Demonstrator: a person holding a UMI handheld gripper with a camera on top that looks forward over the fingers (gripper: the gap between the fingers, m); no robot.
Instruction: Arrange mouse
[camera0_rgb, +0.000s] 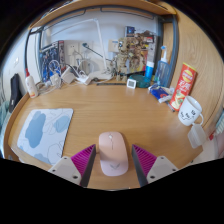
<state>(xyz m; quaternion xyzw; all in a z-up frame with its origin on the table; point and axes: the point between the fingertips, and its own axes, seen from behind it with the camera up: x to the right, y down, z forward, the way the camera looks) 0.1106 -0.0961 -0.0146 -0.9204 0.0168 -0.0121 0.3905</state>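
A pale pink mouse (113, 152) lies on the wooden desk (110, 110), lengthwise between my gripper's (113, 160) two fingers. The magenta pads (84, 158) stand on either side of it with a narrow strip of desk showing at each flank, so neither presses on it. The mouse rests on the desk by itself. A blue-grey mouse mat (46, 131) with a paler pattern lies to the left, ahead of the left finger.
A white mug (190, 111) and a red snack can (182, 86) stand at the right. A blue bottle (150, 70) and cluttered small items line the back by the window. A white bottle (31, 84) stands at the far left.
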